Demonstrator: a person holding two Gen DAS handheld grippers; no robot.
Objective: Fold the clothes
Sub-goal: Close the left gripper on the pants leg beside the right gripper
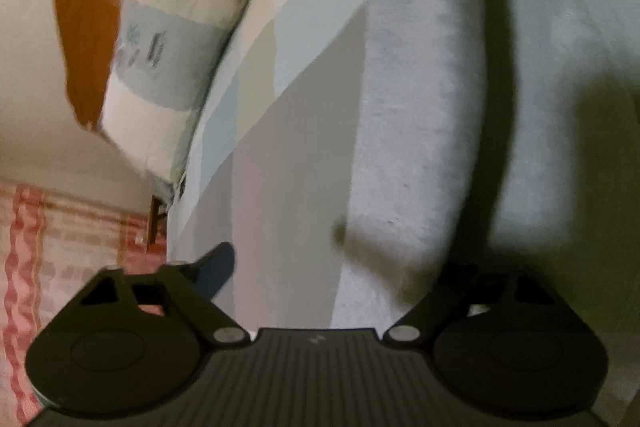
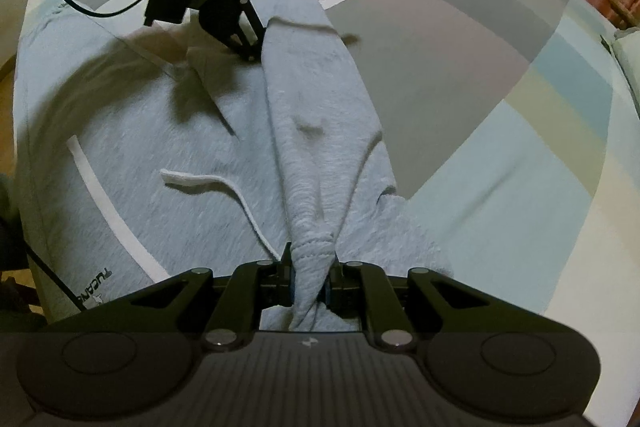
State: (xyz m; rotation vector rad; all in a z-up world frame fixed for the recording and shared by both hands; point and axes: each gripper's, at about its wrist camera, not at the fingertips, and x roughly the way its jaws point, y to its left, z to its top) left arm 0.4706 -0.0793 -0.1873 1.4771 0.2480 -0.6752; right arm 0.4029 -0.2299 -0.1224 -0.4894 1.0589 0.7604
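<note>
Two right fingers (image 2: 289, 283) pinch the grey garment's (image 2: 192, 131) bunched edge between them.

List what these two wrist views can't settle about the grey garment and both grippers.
- Left gripper: right wrist view shows it side-on at the grey garment; whether its lower finger touches fabric is unclear.
- Left wrist view: motion blur; its right finger lost in shadow.
- Garment's near end: hidden under the right gripper, clamped on a bunched fold.
- Garment's left part: cut by frame edge.

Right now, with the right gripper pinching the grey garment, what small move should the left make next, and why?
Probably close the left gripper on the grey garment's far fold: its fingers straddle the cloth, while the right gripper already clamps a bunched edge.
</note>
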